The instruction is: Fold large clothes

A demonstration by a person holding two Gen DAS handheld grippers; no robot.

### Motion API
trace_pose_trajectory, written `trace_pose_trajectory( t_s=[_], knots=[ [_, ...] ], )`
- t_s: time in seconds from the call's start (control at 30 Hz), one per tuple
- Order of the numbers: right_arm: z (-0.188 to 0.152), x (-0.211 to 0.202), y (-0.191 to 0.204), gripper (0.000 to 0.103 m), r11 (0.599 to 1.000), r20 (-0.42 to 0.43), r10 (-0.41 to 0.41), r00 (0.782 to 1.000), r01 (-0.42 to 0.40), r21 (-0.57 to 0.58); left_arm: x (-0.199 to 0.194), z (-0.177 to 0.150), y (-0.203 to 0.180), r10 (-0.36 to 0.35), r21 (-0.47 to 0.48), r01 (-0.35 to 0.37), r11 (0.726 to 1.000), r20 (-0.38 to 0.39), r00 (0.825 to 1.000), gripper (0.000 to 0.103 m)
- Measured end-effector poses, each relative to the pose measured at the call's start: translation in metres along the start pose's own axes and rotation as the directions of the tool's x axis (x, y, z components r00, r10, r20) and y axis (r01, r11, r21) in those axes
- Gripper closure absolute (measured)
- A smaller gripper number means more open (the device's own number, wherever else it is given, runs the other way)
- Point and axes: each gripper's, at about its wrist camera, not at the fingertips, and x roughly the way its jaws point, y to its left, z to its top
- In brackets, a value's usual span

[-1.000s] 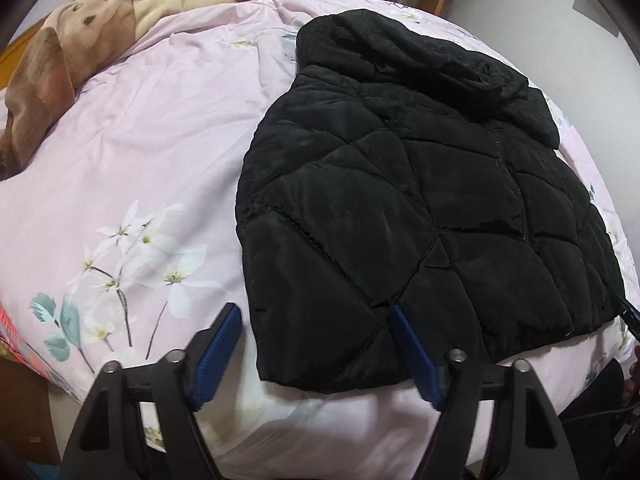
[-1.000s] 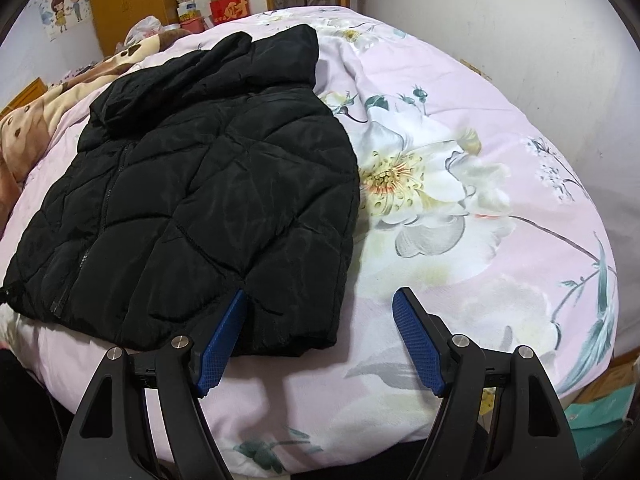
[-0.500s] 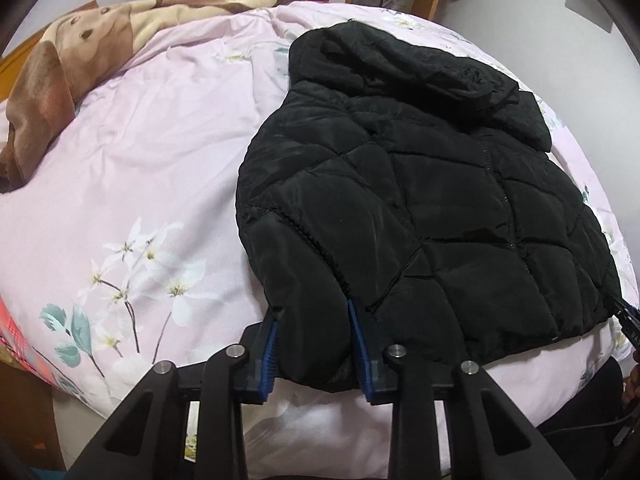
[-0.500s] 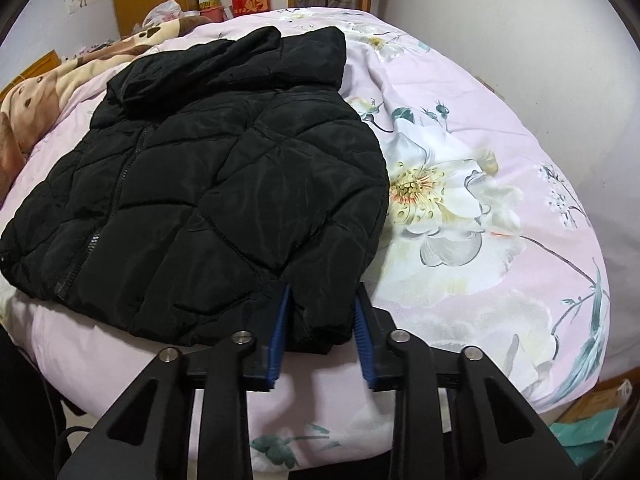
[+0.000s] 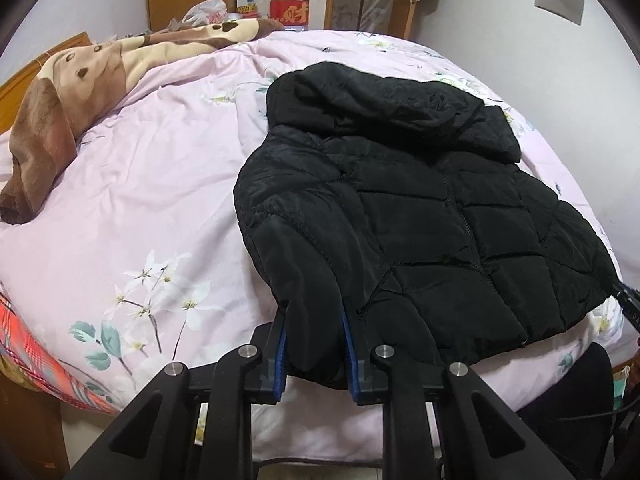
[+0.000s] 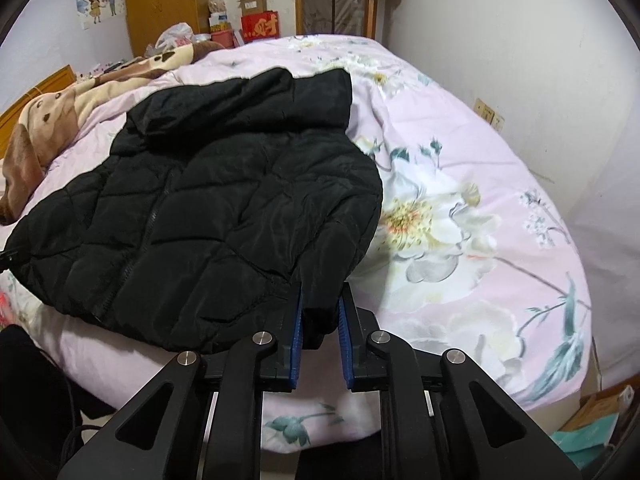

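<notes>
Black quilted jacket (image 5: 420, 216): lies front-up on the bed (image 5: 160, 184), hood away from the fingers. Left gripper (image 5: 314, 354) clenched on one sleeve end; right gripper (image 6: 319, 344) clenched on the other, probably to fold both sleeves inward across the front.

Each hand-held gripper, left (image 5: 314, 354) and right (image 6: 319, 334), is matte black plastic: angular linkage arms with triangular cut-outs, round silver pivot screws, and two fingers (image 6: 296, 344) lined with ribbed blue pads.
</notes>
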Motion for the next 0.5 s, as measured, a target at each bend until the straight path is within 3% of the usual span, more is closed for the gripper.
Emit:
trace_pose_trajectory(
  t_s=[0.5],
  knots=[
    [-0.006, -0.056, -0.005, 0.088, 0.999, 0.046, 0.028, 0.999, -0.027, -0.023, -0.045, -0.016, 0.002, -0.040, 0.040, 0.040, 0.998, 0.001, 0.999, 0.080]
  ],
)
